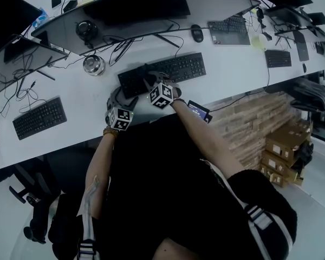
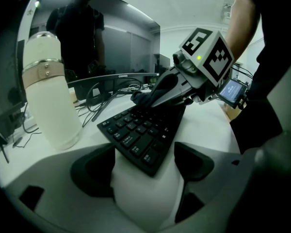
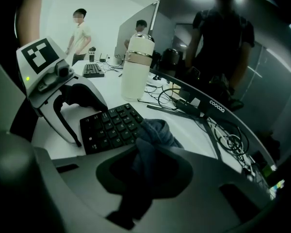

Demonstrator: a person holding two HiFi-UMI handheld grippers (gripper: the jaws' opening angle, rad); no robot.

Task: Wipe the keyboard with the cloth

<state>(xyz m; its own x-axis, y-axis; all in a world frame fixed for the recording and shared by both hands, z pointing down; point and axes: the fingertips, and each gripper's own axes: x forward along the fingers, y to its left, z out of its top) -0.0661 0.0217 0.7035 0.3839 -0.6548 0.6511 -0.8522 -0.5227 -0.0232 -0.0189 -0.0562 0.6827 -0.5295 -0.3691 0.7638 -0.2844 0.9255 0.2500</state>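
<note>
Left claw (image 2: 144, 168): spread. The keyboard's near corner sits between the jaws, with bare surface showing on either side of it, so I'm not gripping anything.
Keyboard (image 1: 168, 72): flat on the white surface (image 1: 86, 93), centre of the head view, just below the curved monitor (image 1: 146, 12).
Right claw (image 3: 145, 171): pressed together on the cloth (image 3: 154, 134). The dark wad hangs from the jaws and rests on the keys.
Risk, left: the tall white flask (image 2: 47, 93) stands upright near the keyboard's end. A long stroke that way could shove the board into it and tip it.
Risk, middle: with the left claw not clamped, the board may skate under wiping pressure.
Risk, right: loose cloth could snag a keycap or catch the cables (image 3: 172, 95) behind the board.
Left gripper view only: shows the gap on both sides of the corner and the right claw's tip down on the keys.
Right gripper view only: shows the pinch on the cloth and two people at the far upper left.
</note>
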